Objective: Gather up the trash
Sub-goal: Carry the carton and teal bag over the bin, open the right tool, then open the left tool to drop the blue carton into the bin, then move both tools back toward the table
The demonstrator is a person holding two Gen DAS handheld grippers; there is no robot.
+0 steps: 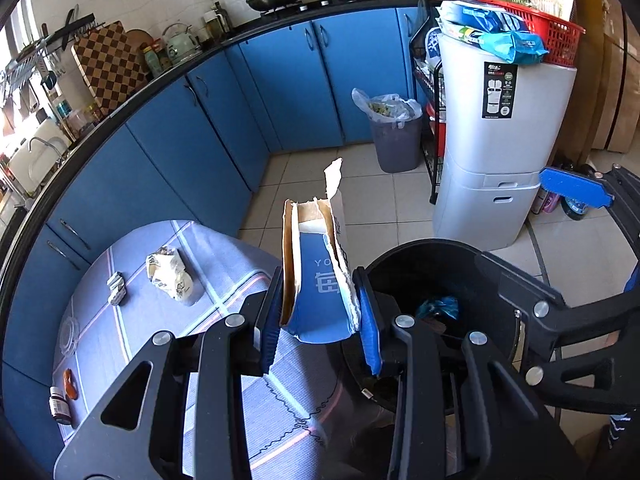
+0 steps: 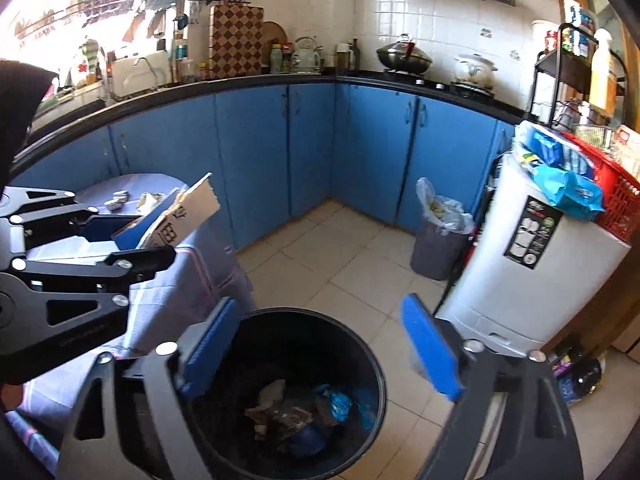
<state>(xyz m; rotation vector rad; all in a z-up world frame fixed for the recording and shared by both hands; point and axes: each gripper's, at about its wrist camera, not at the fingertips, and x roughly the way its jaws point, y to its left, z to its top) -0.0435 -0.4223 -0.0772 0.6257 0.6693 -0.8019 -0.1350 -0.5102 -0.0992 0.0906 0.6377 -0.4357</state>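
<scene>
My left gripper (image 1: 318, 312) is shut on a torn blue-and-white cardboard carton (image 1: 316, 272) and holds it upright over the table edge, just left of the black trash bin (image 1: 492, 264). The carton also shows in the right wrist view (image 2: 176, 216), held by the left gripper (image 2: 120, 240). My right gripper (image 2: 320, 352) is open and empty, right above the black bin (image 2: 360, 344), which holds crumpled paper and blue plastic trash (image 2: 304, 408). A crumpled paper wrapper (image 1: 170, 274) and a small crushed pack (image 1: 116, 290) lie on the table.
The table has a blue plaid cloth (image 1: 160, 340) with a small jar (image 1: 60, 404) near its edge. A grey bin with a plastic liner (image 1: 394, 136) stands by the blue cabinets (image 1: 280, 88). A white cabinet (image 1: 504, 152) carries a red basket (image 1: 556, 40).
</scene>
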